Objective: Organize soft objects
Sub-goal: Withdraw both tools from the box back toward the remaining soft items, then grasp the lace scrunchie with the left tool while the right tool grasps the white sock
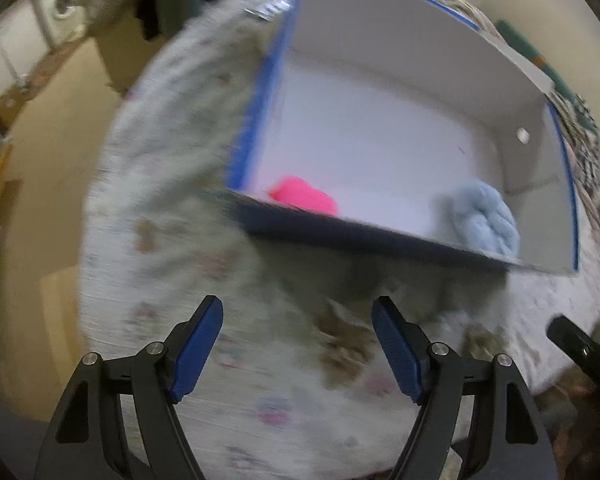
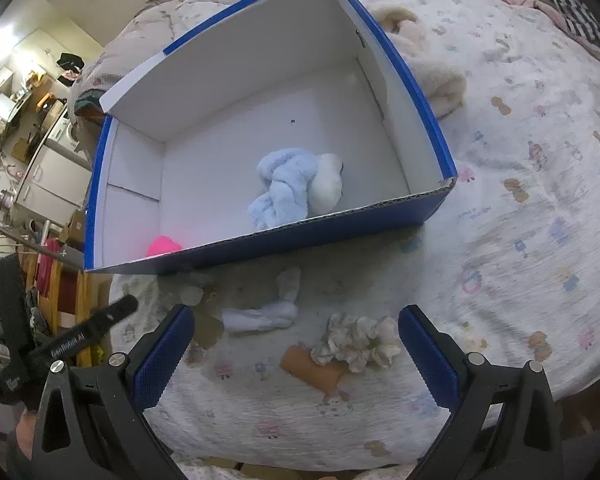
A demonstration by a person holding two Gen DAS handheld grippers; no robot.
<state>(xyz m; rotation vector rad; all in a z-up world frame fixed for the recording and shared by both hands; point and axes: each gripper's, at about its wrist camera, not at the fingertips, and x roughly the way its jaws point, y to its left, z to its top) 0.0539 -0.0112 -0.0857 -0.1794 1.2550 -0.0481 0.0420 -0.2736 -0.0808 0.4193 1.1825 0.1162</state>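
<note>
A blue cardboard box (image 2: 340, 224) with a white inside stands on the patterned bedspread; it also shows in the left wrist view (image 1: 340, 236). In it lie a light blue plush (image 2: 284, 188) with a white part, and a pink soft object (image 2: 163, 246). Both show in the left wrist view, the blue plush (image 1: 484, 216) and the pink object (image 1: 304, 196). In front of the box lie a white sock (image 2: 260, 316), a cream scrunchie (image 2: 358, 340) and an orange-brown roll (image 2: 312, 368). My right gripper (image 2: 296, 360) is open above them. My left gripper (image 1: 298, 352) is open and empty over the bedspread.
A beige plush (image 2: 432, 68) lies on the bedspread (image 2: 520, 200) right of the box. The bed edge drops off at the left toward a clothes rack (image 2: 56, 280) and kitchen shelves. The left wrist view is motion-blurred; the other gripper's tip (image 1: 572, 340) shows at its right.
</note>
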